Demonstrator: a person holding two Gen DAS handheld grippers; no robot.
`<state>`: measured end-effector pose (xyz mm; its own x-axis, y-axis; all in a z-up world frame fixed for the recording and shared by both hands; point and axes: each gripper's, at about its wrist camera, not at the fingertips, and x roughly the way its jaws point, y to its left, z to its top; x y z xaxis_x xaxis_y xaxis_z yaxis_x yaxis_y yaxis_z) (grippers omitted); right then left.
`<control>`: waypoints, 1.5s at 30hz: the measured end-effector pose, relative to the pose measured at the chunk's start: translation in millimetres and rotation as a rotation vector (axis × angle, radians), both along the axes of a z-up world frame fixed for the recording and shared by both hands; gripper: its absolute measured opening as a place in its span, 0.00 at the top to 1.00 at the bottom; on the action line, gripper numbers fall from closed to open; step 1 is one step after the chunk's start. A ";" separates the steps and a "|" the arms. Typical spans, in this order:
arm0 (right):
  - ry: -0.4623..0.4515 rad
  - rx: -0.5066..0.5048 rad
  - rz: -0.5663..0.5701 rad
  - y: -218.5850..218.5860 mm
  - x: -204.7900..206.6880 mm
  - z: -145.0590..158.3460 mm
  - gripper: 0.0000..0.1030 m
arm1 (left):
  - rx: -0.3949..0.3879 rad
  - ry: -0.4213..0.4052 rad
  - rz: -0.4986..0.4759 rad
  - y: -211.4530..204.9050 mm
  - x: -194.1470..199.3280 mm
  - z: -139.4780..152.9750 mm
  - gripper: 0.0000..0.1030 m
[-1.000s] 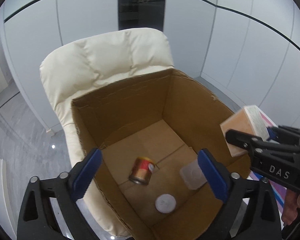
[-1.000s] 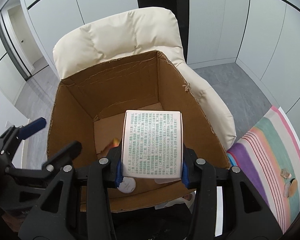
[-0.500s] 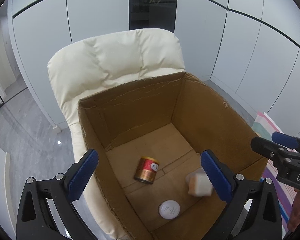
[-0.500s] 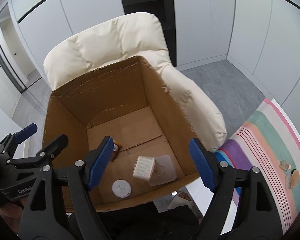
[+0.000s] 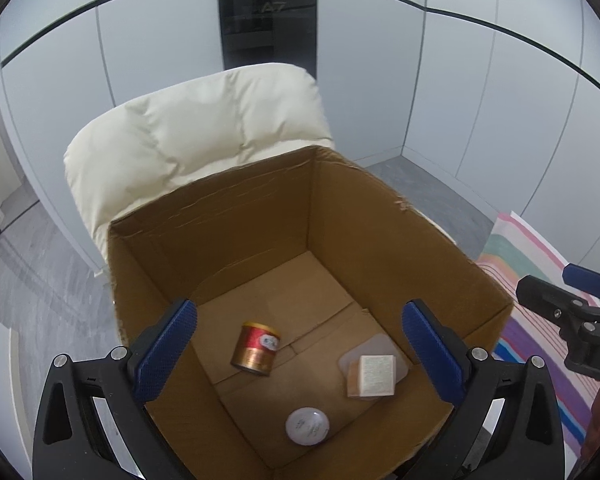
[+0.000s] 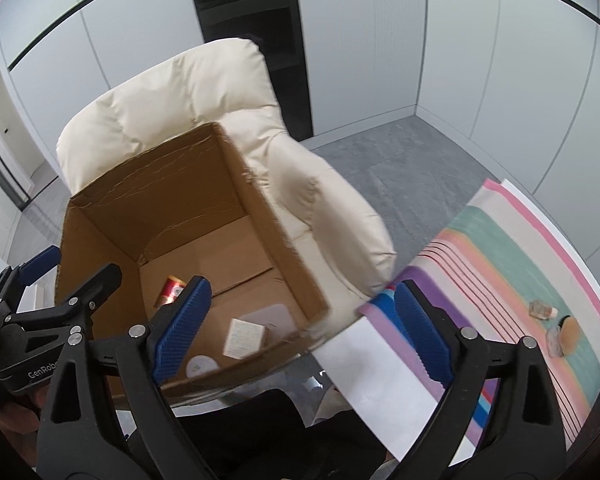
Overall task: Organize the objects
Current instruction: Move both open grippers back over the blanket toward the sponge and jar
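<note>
An open cardboard box (image 5: 380, 216) (image 6: 148, 184) stands on a cream chair. Inside lie a red and gold can (image 5: 256, 348) (image 6: 172, 290), a round white lid (image 5: 307, 426) (image 6: 200, 365), and a small printed box (image 5: 374, 376) (image 6: 244, 337) resting on a clear square lid (image 5: 374, 350) (image 6: 274, 314). My left gripper (image 5: 298, 354) is open and empty above the box's near side. My right gripper (image 6: 300, 332) is open and empty over the box's right corner; it also shows at the right edge of the left wrist view (image 5: 568, 300).
The cream padded chair (image 5: 196, 136) (image 6: 204, 92) holds the box. A striped colourful mat (image 6: 512, 260) (image 5: 536, 320) lies at the right with small glass items (image 6: 542, 309) and a round tan object (image 6: 568, 329) on it. White wall panels stand behind.
My right gripper opened and let go of the small printed box, which fell into the cardboard box onto the clear lid. The right gripper then swung to the right, toward the mat.
</note>
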<state>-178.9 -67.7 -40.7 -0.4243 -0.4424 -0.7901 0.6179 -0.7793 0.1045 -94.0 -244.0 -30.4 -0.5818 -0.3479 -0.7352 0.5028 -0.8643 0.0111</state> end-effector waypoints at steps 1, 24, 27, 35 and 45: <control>0.002 0.000 -0.009 4.6 -1.2 -0.1 0.07 | 0.001 0.000 -0.006 3.3 -2.2 -0.3 0.00; 0.018 0.007 -0.229 108.9 -30.5 1.5 0.00 | -0.012 0.003 -0.173 84.5 -45.4 3.4 0.00; 0.020 0.010 -0.242 118.8 -32.4 1.5 0.00 | -0.011 0.001 -0.194 94.6 -49.5 3.5 0.00; 0.027 0.013 -0.292 148.9 -34.2 2.7 0.00 | -0.008 0.009 -0.250 123.4 -61.8 6.3 0.00; 0.029 0.014 -0.378 197.5 -37.9 3.9 0.00 | 0.008 0.007 -0.346 166.3 -76.8 6.1 0.00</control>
